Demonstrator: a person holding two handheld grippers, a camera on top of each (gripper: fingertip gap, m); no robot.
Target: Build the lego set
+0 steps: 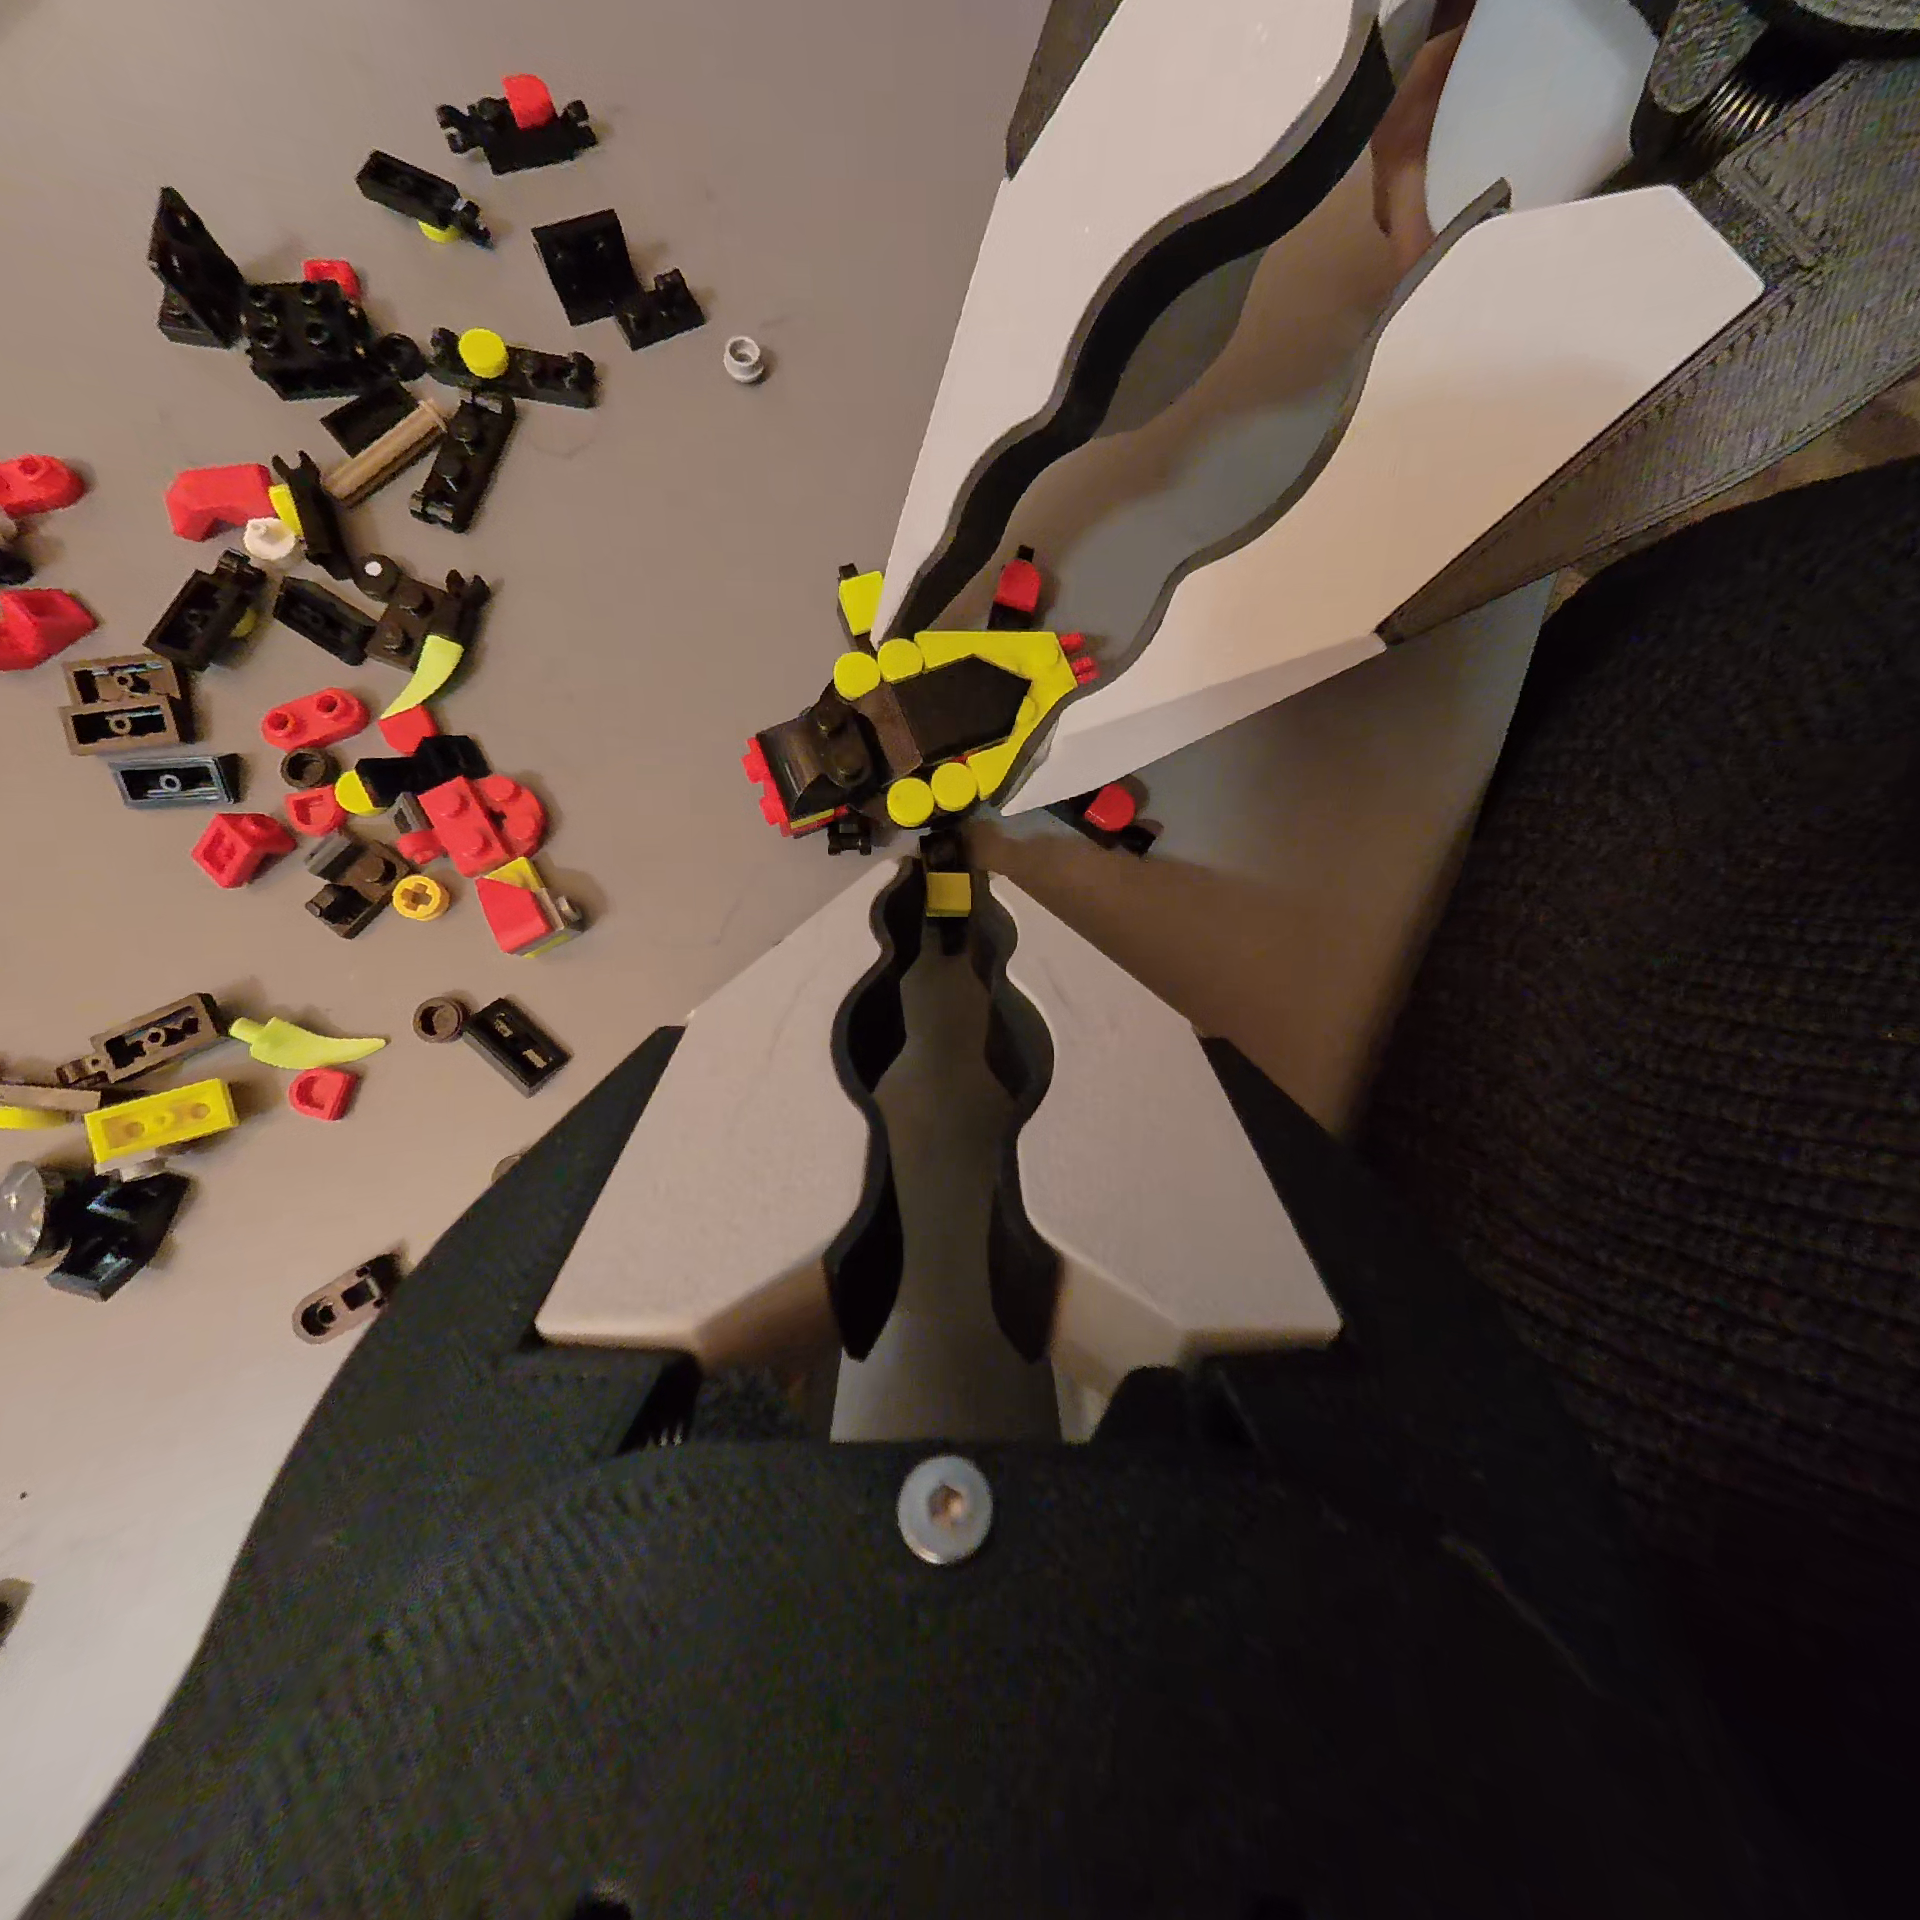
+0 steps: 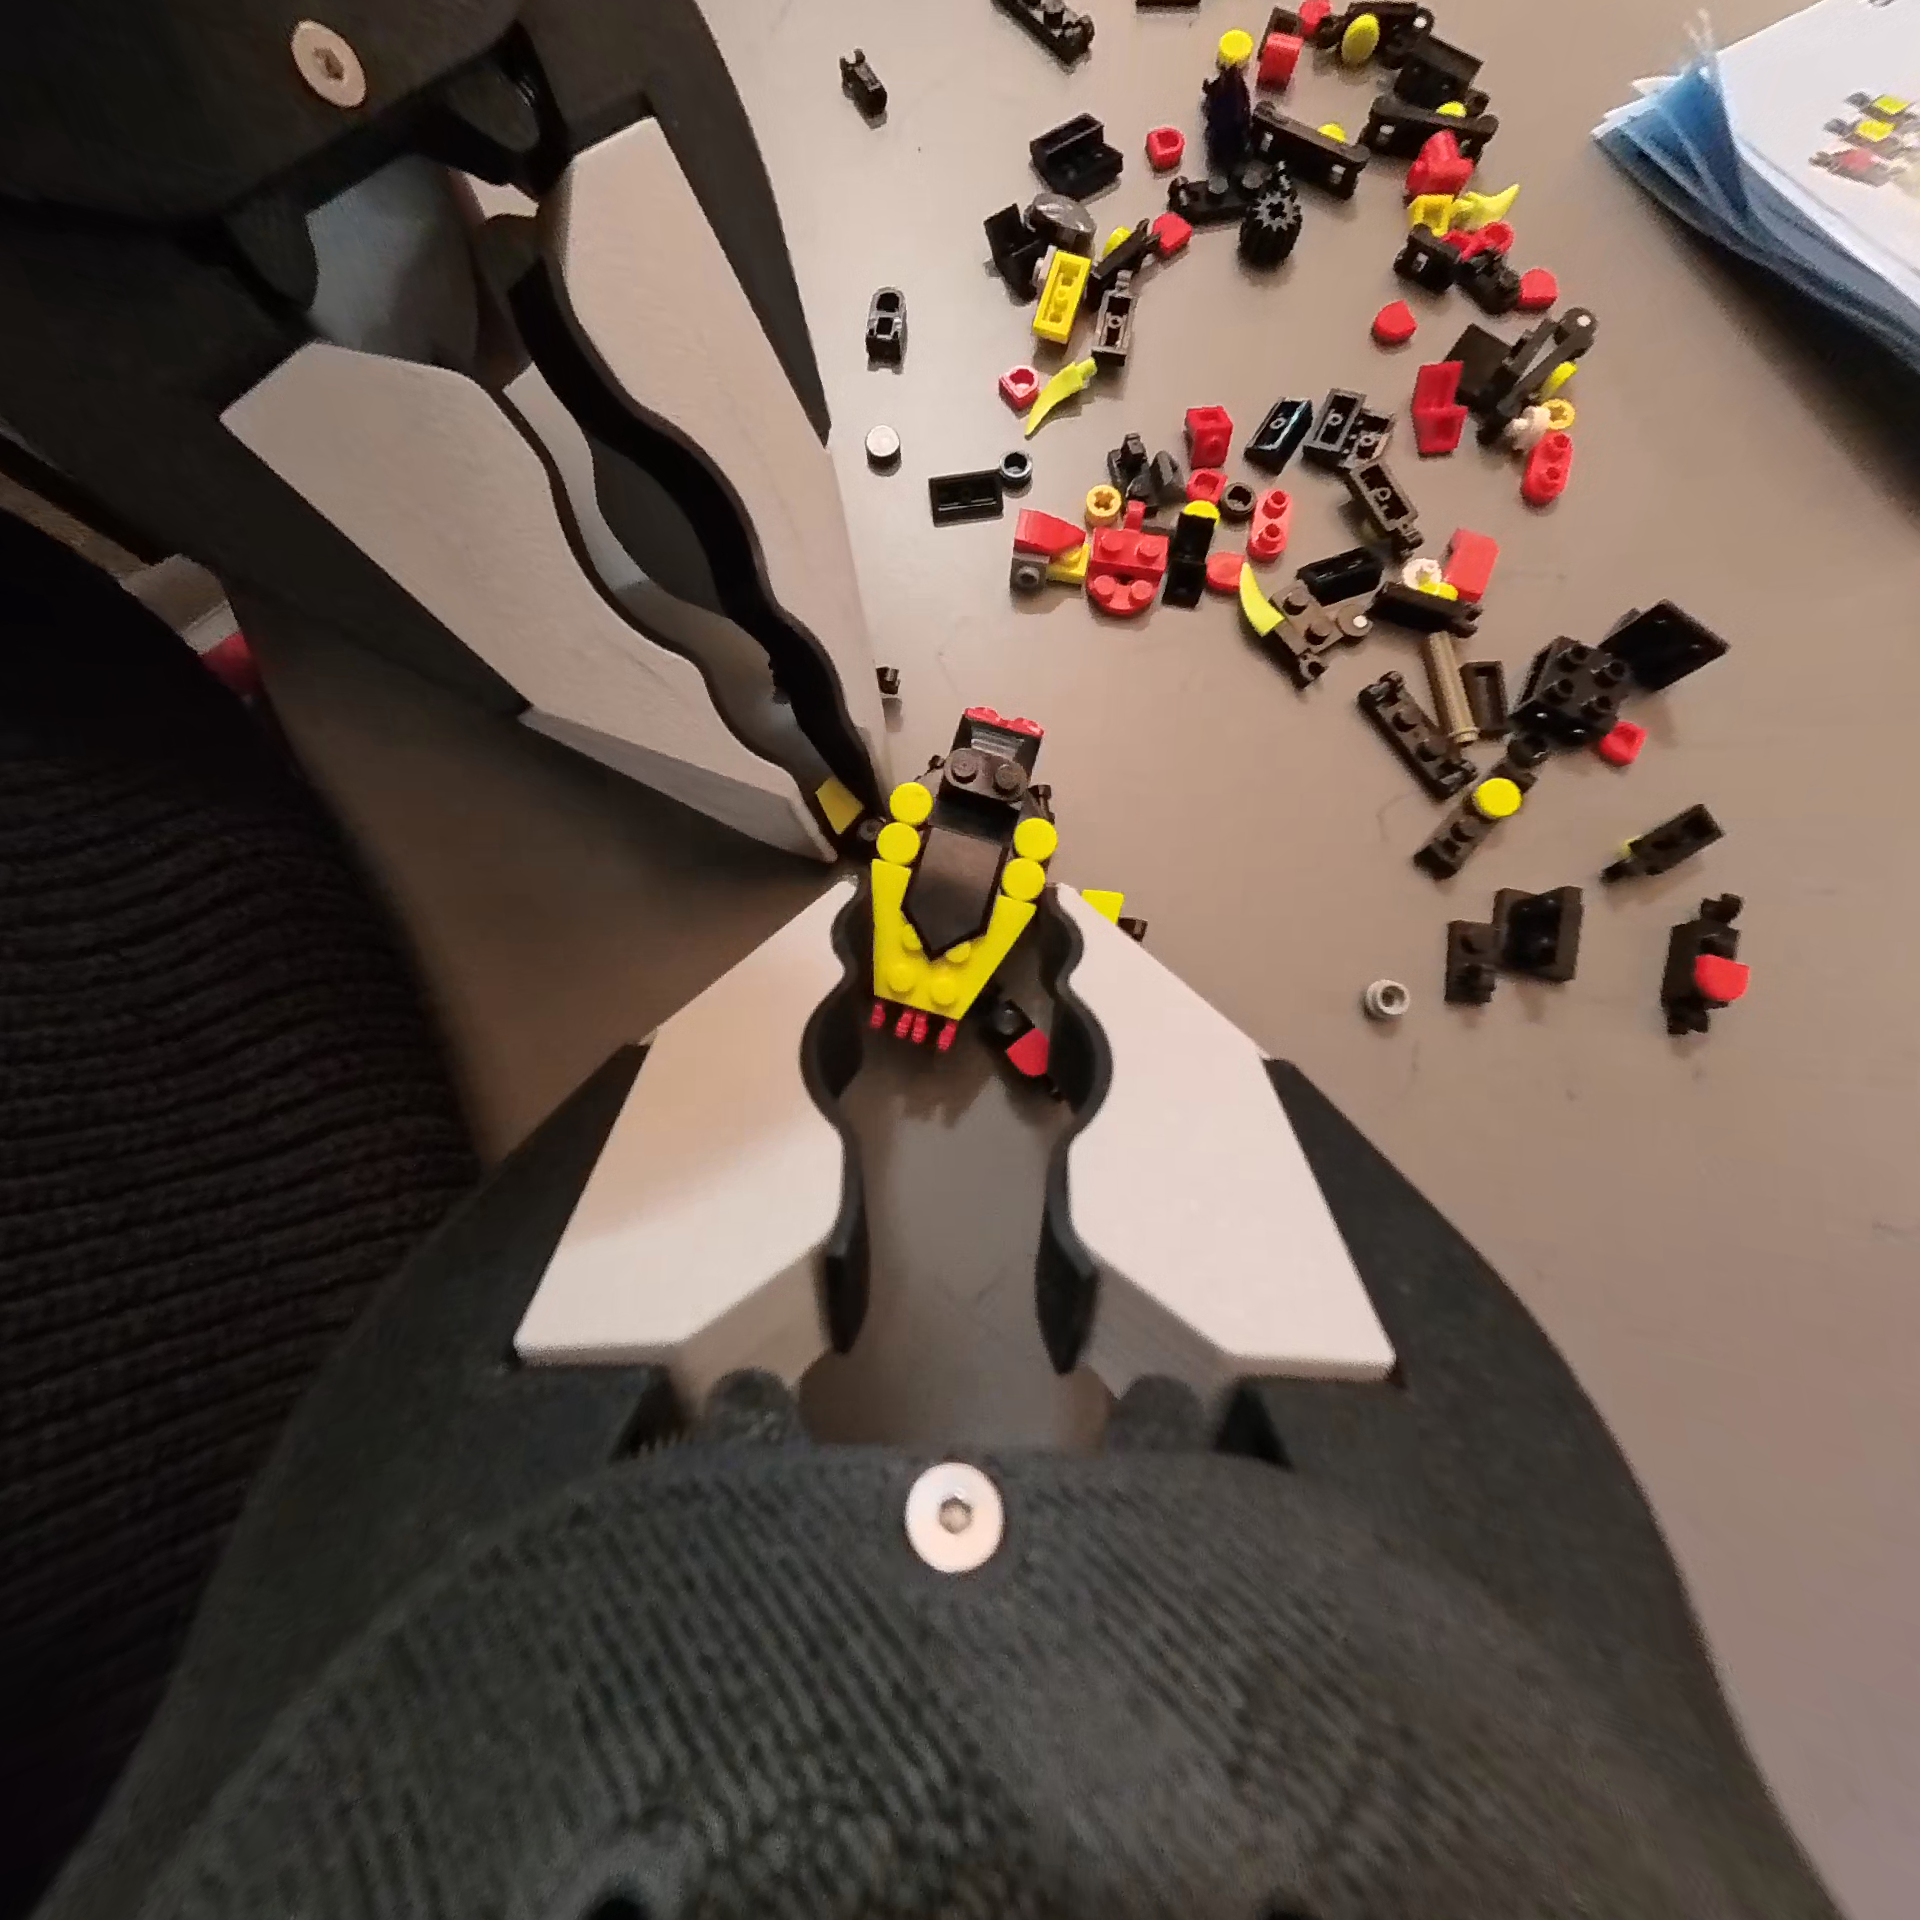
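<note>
A small black, yellow and red lego model (image 1: 940, 717) is held just above the grey table (image 1: 675, 499). My right gripper (image 1: 945, 719) comes in from the upper right and is shut on the model's yellow wedge body. In the right wrist view its fingers close around the model's (image 2: 925, 971) rear, and my right gripper (image 2: 951, 914) sits at the middle. My left gripper (image 1: 943, 883) is shut on a yellow and black side piece (image 1: 948, 894) sticking out of the model. In the right wrist view my left gripper (image 2: 860, 826) reaches in from the upper left onto that yellow piece (image 2: 834, 802).
Several loose black, red and yellow lego pieces (image 1: 343, 644) lie scattered on the table, also in the right wrist view (image 2: 1351, 499). An instruction booklet (image 2: 1787, 177) lies at the far right. A dark knit sleeve (image 1: 1683, 1039) is beside the grippers. Left and right tips are no more than a few centimetres apart.
</note>
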